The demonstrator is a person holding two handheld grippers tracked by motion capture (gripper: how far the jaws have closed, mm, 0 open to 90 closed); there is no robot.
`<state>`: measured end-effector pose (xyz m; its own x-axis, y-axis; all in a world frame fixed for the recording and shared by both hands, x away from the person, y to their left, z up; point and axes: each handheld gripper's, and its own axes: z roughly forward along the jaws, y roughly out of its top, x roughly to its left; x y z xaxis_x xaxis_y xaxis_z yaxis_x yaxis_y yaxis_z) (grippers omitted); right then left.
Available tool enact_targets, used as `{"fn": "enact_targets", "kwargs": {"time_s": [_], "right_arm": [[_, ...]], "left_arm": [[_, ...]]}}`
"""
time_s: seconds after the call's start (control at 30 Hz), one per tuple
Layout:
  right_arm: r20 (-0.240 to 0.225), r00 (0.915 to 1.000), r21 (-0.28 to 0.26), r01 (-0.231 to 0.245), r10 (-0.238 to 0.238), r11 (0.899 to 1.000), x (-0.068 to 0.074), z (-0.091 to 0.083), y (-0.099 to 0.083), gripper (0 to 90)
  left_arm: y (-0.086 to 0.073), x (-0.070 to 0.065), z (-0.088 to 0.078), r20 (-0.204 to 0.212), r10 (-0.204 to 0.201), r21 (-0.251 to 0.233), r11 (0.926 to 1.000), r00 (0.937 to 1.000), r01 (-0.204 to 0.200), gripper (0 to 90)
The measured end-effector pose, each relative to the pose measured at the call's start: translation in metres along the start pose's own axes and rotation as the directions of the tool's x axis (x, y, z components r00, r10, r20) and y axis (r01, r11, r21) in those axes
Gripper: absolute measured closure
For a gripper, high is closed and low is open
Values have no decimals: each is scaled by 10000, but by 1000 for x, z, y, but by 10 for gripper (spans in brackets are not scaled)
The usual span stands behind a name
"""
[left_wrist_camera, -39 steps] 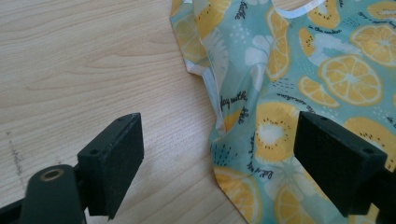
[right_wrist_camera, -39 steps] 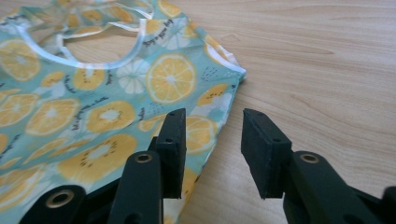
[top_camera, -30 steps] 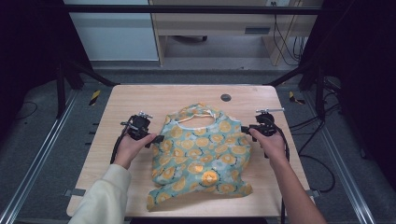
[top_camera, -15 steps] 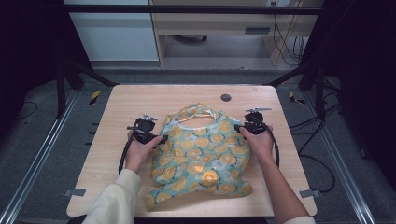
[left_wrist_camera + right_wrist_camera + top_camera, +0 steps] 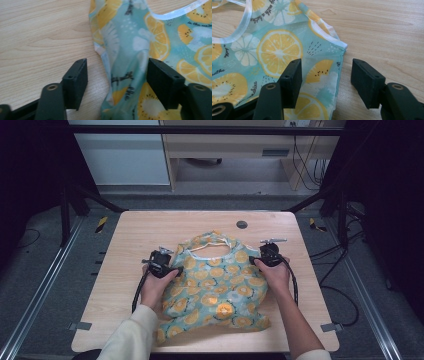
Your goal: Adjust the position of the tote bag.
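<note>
Our left tool (image 5: 117, 75) has its jaws apart, and they have just been closing in. The left edge of the cloth (image 5: 140, 50) sits between them, but the pads do not press it yet. Our right tool (image 5: 325, 80) is open too, and its jaws have just been opening wider. The right edge of the cloth runs between them, untouched.

From above, we see the left tool (image 5: 162, 262) at one side of the cloth (image 5: 215, 285) and the right tool (image 5: 270, 254) at the other side. Each hand lies low and flat over the desk (image 5: 145, 227), with the tool pointing inward at the cloth. The arms come up from the near edge.

The cloth lies in the middle of the desk, reaching down to the near edge. It has lemons and kiwis on it, and a white band around the neck hole.

We think it is soft, thin and very light. It will flop and bunch up. We think the best places to pinch are the two side edges, near the white seams.
</note>
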<state>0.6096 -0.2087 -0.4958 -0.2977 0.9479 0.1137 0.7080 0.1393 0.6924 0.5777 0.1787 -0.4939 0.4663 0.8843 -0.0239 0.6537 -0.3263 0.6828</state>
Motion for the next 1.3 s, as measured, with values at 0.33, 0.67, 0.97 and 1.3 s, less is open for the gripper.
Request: {"fn": "enact_targets", "kwargs": {"time_s": [0.33,0.67,0.97,1.3], "right_arm": [[81,9979,-55,643,-642,9979,2,-1,-3,639],[-484,9943,-88,947,-951,9955,1,-4,-2,900],[-761,9907,-683,1078,-1129,9918,0,-20,7,900],[-895,9844,-1610,1357,-1514,9776,2,-52,23,900]], "left_arm": [[1,-4,0,233,41,-196,9998,9997,-36,620],[3,-5,-2,677,338,-355,9989,9971,-314,854],[17,-6,-18,603,643,-758,9953,9961,-597,878],[36,-9,-39,536,1143,-1135,9877,9920,-1077,888]]}}
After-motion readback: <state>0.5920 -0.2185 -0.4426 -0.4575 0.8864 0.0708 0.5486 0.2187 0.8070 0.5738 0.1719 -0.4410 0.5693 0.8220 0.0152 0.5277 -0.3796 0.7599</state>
